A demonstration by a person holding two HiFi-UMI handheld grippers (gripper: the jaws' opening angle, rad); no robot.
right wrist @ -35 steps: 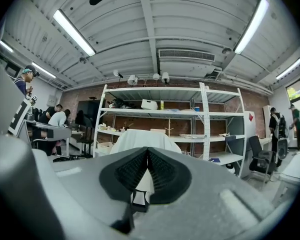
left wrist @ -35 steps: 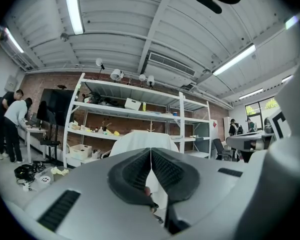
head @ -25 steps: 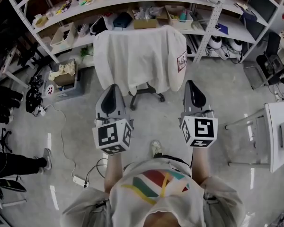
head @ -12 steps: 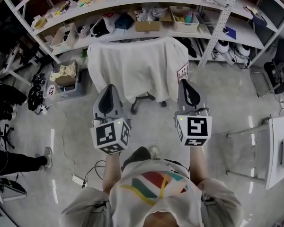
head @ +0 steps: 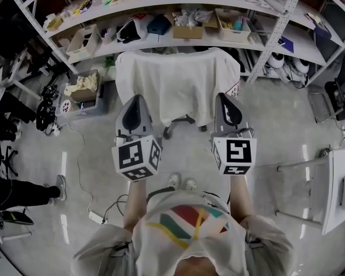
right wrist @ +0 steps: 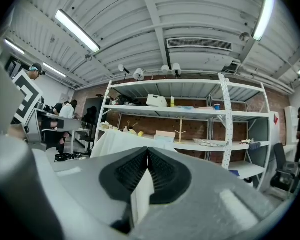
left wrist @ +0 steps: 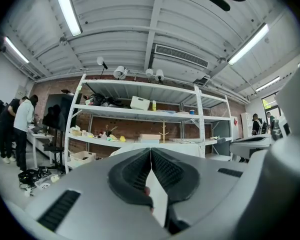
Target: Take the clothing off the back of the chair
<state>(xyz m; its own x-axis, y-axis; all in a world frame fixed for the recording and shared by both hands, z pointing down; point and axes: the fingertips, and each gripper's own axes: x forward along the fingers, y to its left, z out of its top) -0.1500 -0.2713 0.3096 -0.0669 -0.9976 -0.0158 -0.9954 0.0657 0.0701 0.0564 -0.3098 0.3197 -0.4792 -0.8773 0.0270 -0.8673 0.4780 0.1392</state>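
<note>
Shelving unit (head: pixel 283 23): white metal, runs along the far edge of the floor; its boards are crowded with boxes, bins and small items.
Floor (head: pixel 92 131): pale grey and glossy, with a cable trailing across its left part.
Table (head: pixel 340 177): white, at the right edge of the floor, only partly in the head view.
Person: stands at the near edge of the floor, with both forearms held forward and a multicoloured print on the shirt (head: pixel 187 226).
Clothing (head: pixel 175 85): white garment draped over the back of the chair. It covers the back fully and hangs down on both sides, with a small printed patch at its right edge. It is not gripped.
Chair (head: pixel 187 119): only the dark wheeled base shows below the clothing; it stands just in front of the shelving unit.
Left gripper (head: pixel 135 98): points level toward the left part of the clothing; the tip looks short of the cloth. Jaws pressed together, with nothing between them.
Right gripper (head: pixel 225 95): points level toward the right part of the clothing and appears not to touch it. Jaws pressed together and empty.
Marker cubes: one at the rear of each gripper, left (head: pixel 137 157) and right (head: pixel 234 154).
Cardboard box (head: pixel 188 31): on the shelf board directly behind the chair.
Power strip (head: pixel 96 218): white, on the floor at the near left.
</note>
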